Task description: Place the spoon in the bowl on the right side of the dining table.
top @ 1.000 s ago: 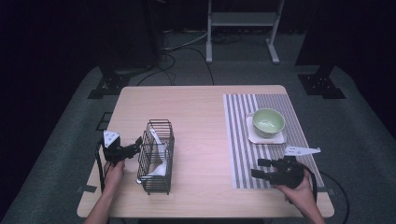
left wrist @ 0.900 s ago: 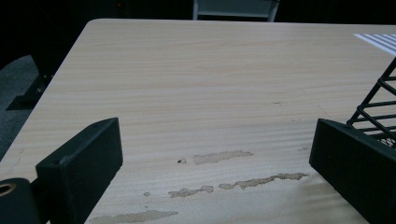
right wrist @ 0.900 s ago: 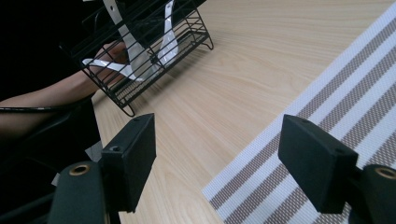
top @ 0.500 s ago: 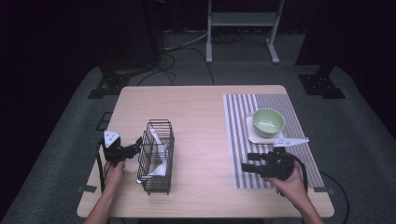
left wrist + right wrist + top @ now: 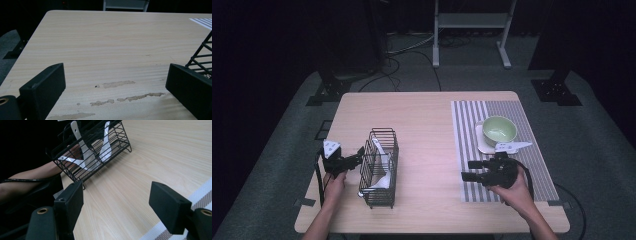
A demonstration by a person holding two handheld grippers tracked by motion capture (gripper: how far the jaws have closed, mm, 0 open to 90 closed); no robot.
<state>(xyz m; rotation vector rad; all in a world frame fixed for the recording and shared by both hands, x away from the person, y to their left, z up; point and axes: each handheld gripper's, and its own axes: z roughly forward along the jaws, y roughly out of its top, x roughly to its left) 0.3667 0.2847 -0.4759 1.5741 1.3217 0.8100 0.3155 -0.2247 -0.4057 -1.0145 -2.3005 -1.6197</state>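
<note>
The right claw (image 5: 471, 170) lies low over the striped mat's (image 5: 532, 170) edge, jaws wide and holding nothing, aimed at the wire basket (image 5: 378, 168) well ahead, which holds 3 white spoons (image 5: 86, 152). The left claw (image 5: 358, 153), also wide, has that basket just beside its tips on the bench (image 5: 427, 120). No writing is readable.

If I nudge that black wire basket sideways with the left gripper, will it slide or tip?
The black wire basket looks tall and narrow, so a high push may tip it. It seems light, holding only white spoons, and would probably slide on the smooth wooden table if pushed low.
</note>
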